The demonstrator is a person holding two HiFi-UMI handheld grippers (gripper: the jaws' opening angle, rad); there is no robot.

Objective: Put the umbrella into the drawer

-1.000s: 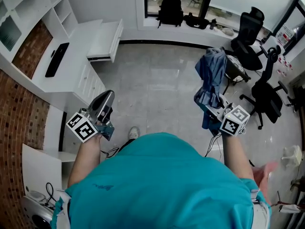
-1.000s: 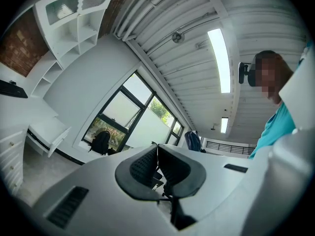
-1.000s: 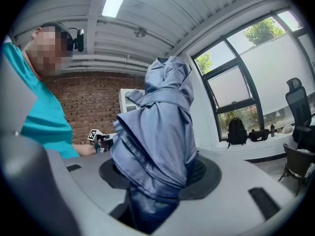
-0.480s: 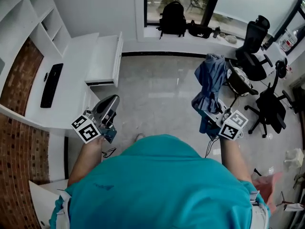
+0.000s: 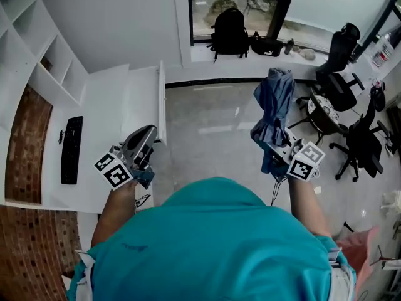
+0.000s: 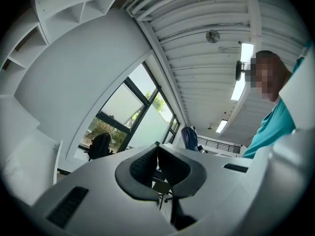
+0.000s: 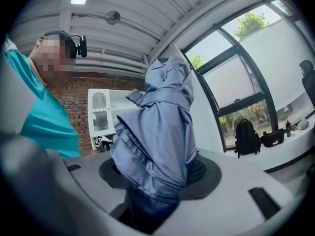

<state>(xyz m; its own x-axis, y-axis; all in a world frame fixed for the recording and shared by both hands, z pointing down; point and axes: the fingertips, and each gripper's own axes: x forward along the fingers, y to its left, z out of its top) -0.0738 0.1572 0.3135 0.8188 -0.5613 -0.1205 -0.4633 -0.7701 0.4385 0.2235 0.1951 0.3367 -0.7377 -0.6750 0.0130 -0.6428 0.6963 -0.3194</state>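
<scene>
My right gripper [image 5: 269, 142] is shut on a folded blue umbrella [image 5: 274, 105], which stands up out of its jaws over the grey floor. In the right gripper view the umbrella's [image 7: 162, 132] cloth bulges between the two pads of that gripper [image 7: 160, 176]. The white drawer [image 5: 141, 99] stands pulled out of the white desk [image 5: 94, 105], left of centre. My left gripper [image 5: 149, 132] hovers just below the drawer's near corner, jaws together and nothing in them. In its own view the left gripper's [image 6: 157, 149] pads meet at the tips, pointing toward the window.
A black keyboard [image 5: 71, 149] lies on the desk, with white shelves [image 5: 31, 42] and a brick wall [image 5: 25, 137] beyond. A black backpack [image 5: 229, 30] sits on the window sill. Office chairs [image 5: 341, 49] [image 5: 366, 140] stand at the right. Grey floor lies between desk and chairs.
The person has walked forward toward the window and desk. The drawer and desk now lie closer beside the left gripper. Both grippers keep their pose, umbrella still held.
</scene>
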